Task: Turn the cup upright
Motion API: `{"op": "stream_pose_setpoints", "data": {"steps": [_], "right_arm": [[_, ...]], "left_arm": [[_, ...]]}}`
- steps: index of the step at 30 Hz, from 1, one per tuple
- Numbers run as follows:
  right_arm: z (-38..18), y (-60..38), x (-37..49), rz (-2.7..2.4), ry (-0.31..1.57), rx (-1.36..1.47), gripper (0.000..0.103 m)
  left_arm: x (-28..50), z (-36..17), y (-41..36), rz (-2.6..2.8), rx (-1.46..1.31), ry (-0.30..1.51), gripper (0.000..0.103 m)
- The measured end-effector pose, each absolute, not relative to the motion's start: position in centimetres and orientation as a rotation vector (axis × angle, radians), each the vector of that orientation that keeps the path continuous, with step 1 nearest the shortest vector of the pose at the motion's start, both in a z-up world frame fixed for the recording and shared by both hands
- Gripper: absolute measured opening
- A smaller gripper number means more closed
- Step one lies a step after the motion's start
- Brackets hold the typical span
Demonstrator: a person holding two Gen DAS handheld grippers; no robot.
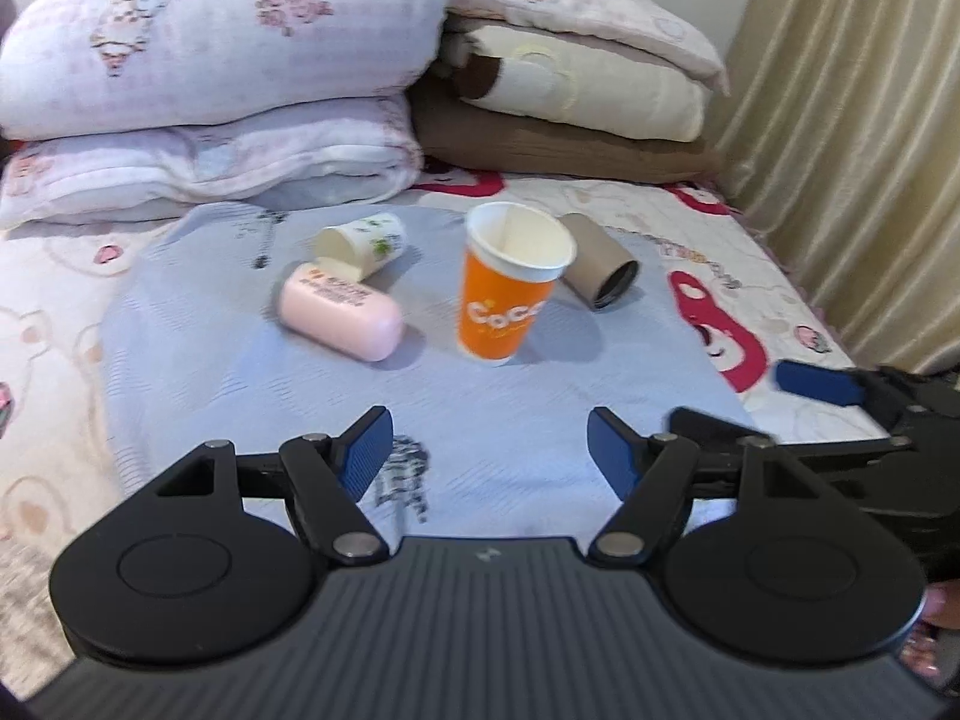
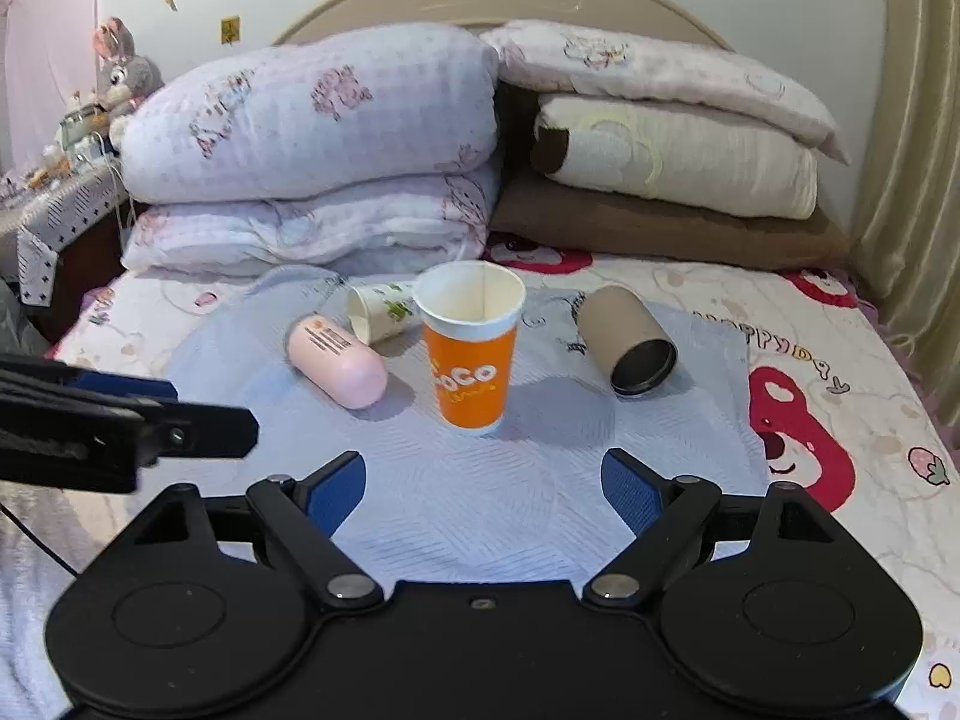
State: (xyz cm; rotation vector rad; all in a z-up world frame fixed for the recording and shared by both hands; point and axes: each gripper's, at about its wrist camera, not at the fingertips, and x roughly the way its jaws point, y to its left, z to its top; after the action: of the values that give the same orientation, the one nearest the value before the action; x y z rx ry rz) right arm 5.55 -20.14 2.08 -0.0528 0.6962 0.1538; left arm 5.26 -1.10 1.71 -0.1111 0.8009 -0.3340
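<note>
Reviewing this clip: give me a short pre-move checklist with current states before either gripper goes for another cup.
1. Orange cup standing upright, mouth up: ok.
2. White cup upright: not ok, lying on its side.
3. Brown cup upright: not ok, on its side with the dark end toward the camera.
4. Left gripper open and empty: ok.
5. Right gripper open and empty: ok.
6. White cup free of the pink case: cannot tell, they look close or touching.

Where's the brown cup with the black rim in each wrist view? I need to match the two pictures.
Left wrist: the brown cup lies on its side right of centre, just behind the upright orange cup.
Right wrist: the brown cup lies right of centre, apart from the orange cup.
Shared landmark: the orange cup.
</note>
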Motion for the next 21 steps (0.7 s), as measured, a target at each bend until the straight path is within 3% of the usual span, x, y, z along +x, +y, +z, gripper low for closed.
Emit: {"op": "stream_pose_setpoints", "data": {"steps": [2, 5, 8, 21], "right_arm": [[2.8, -20.0, 4.9, 0.136, 0.682, -0.045, 0.098], [3.4, -19.8, 4.3, 0.104, 0.676, -0.037, 0.101], [3.9, -19.7, 4.1, 0.084, 0.681, -0.016, 0.101], [3.5, -19.5, 4.0, -0.005, 0.743, -0.040, 0.101]], "left_arm": [[4.9, 1.9, -0.3, -0.306, -0.120, 0.802, 0.079], [4.5, 2.4, 0.7, -0.237, -0.118, 0.793, 0.096], [4.2, 2.8, 1.2, -0.179, -0.092, 0.773, 0.102], [3.6, 3.0, 1.4, -0.084, -0.062, 0.832, 0.103]]}}
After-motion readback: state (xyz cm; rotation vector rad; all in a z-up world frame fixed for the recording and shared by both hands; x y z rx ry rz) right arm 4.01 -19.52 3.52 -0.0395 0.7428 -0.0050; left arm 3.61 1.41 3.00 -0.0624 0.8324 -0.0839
